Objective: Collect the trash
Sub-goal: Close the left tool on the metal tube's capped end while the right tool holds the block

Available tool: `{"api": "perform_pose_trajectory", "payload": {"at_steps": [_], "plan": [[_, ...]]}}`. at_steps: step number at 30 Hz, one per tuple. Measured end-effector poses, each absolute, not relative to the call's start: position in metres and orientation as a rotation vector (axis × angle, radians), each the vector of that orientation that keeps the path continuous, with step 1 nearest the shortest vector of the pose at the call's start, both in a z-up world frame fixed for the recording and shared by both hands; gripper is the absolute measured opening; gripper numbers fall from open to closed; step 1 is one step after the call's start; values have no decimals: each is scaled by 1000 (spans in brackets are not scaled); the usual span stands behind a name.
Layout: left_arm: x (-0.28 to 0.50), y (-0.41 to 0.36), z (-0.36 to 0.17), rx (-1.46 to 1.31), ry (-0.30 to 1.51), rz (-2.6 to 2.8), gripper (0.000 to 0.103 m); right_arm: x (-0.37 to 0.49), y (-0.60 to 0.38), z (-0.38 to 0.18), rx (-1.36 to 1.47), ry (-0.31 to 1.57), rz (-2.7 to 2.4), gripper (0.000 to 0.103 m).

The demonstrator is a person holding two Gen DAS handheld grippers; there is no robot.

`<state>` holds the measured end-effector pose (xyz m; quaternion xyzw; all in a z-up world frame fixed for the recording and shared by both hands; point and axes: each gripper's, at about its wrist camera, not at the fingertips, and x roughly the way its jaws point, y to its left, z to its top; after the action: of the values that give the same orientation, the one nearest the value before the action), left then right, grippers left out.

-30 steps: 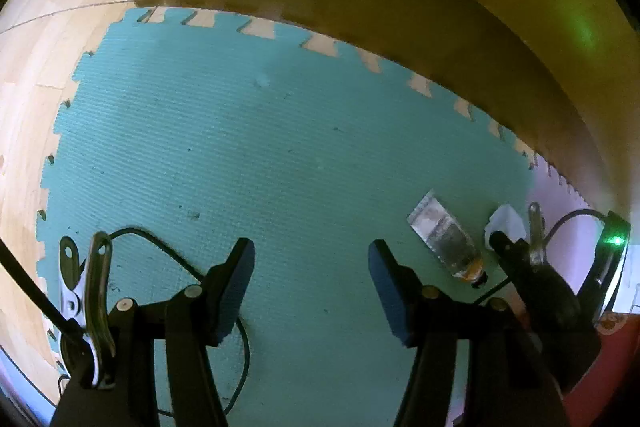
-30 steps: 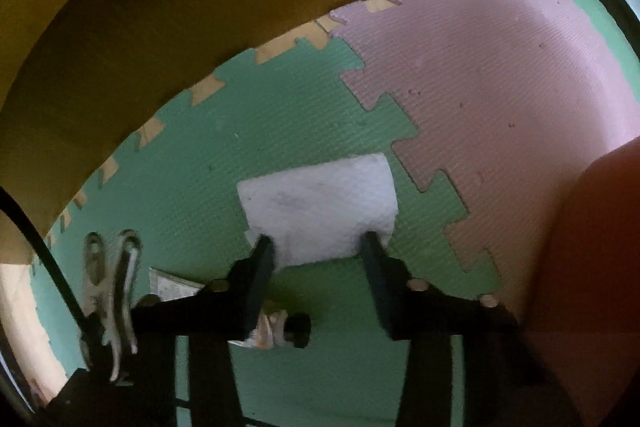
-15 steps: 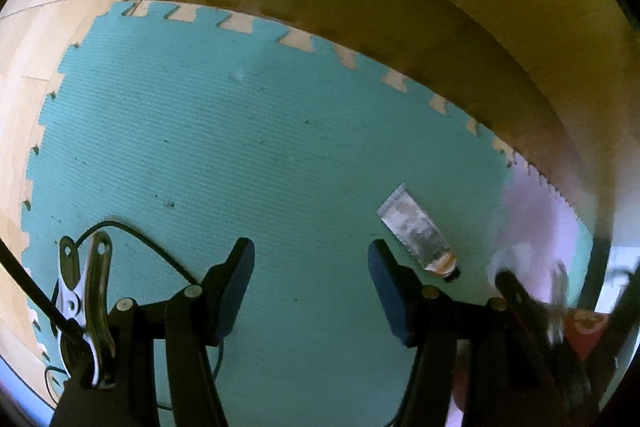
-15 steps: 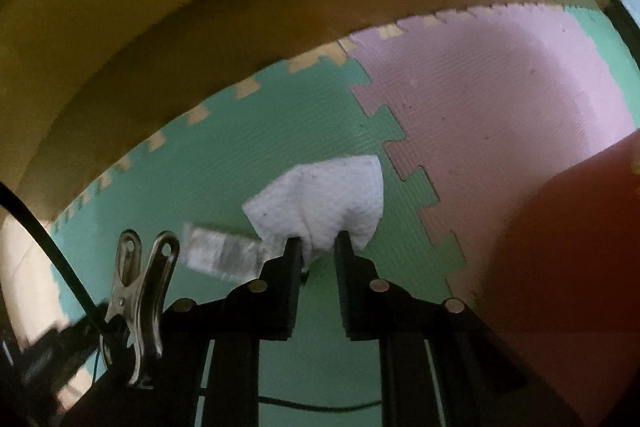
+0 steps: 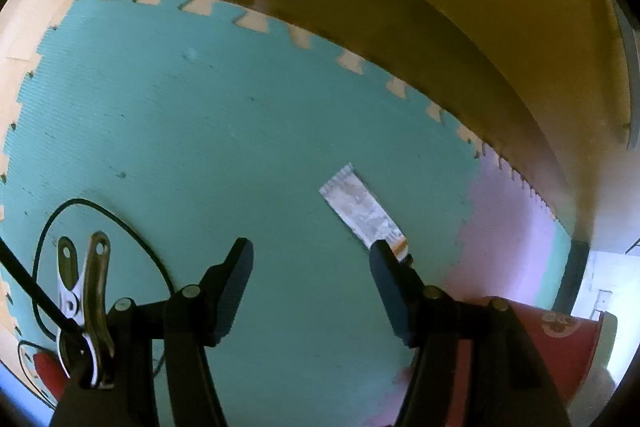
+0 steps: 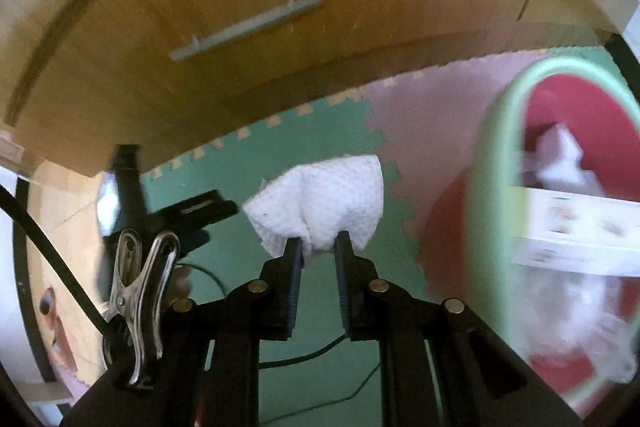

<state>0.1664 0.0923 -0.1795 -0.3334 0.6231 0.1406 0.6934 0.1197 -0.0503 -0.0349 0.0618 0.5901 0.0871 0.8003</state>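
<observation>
The napkin, which a second ago lay flat on the green mat with the right gripper's jaws open on either side of its near edge, is now off the floor, pinched at its bottom fold by the right gripper, whose pads press on the paper. It hangs bunched above the seam where the green mat meets the pink mat, with the bin now in view just to the right, so the pick looks done and what remains for this piece is probably the carry over the rim and the drop. The napkin is white, embossed, crumpled into a loose fan with a few dark specks; it looks light and limp and could slip if the grip is shallow. The bin has a pale green rim and red inside, and already holds white paper and a flat printed box. On the left wrist view, the left gripper stands released and empty above the green mat, and a flattened tube lies just beyond its right finger, likely the next piece.
</observation>
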Motion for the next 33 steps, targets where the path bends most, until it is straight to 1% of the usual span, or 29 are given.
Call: {"api": "perform_pose_trajectory", "payload": {"at_steps": [6, 11, 21, 33], "plan": [[174, 75, -188, -757, 1427, 338, 64, 99, -96, 17, 178, 1258, 171, 17], [182, 61, -197, -770, 1453, 355, 64, 82, -136, 38, 240, 1254, 150, 17], [213, 23, -220, -726, 1508, 377, 64, 71, -180, 42, 401, 1240, 176, 17], [239, 21, -251, -765, 1528, 506, 64, 65, -205, 33, 470, 1265, 196, 18]]}}
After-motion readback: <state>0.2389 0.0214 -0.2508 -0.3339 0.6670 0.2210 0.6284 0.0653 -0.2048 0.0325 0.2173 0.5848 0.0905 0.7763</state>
